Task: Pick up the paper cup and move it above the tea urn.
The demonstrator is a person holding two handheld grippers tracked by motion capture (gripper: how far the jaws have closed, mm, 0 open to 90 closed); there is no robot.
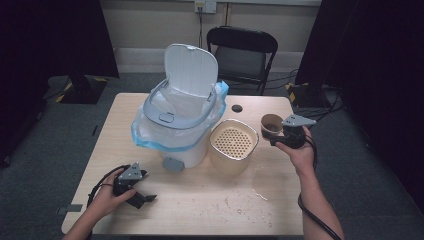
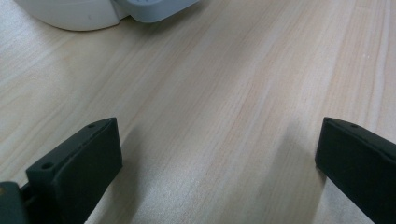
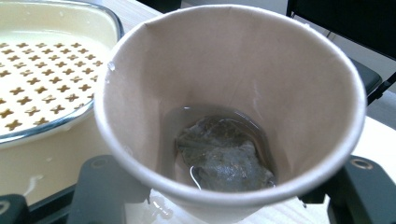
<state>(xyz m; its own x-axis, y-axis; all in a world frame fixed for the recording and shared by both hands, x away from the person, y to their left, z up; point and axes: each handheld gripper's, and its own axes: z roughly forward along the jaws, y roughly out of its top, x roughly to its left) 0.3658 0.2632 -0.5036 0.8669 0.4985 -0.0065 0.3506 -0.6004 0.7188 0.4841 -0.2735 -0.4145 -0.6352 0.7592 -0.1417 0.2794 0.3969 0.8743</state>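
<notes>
A brown paper cup (image 1: 271, 125) is held off the table at the right, tilted, with my right gripper (image 1: 286, 136) shut on its sides. The right gripper view looks into the cup (image 3: 233, 70): a wet tea bag (image 3: 224, 156) lies in a little liquid at the bottom. Just left of the cup stands a cream strainer container (image 1: 233, 145) with a perforated insert (image 3: 42, 74). My left gripper (image 1: 142, 192) rests low over the table's front left, open, and in its own view the left gripper (image 2: 217, 168) has nothing but bare wood between its jaws.
A white bin (image 1: 175, 125) with its lid up and a blue-edged plastic liner stands at the table's middle back; its base (image 2: 84, 11) appears ahead of the left gripper. Crumbs (image 1: 245, 202) lie on the front right of the table. A black chair (image 1: 242, 52) stands behind.
</notes>
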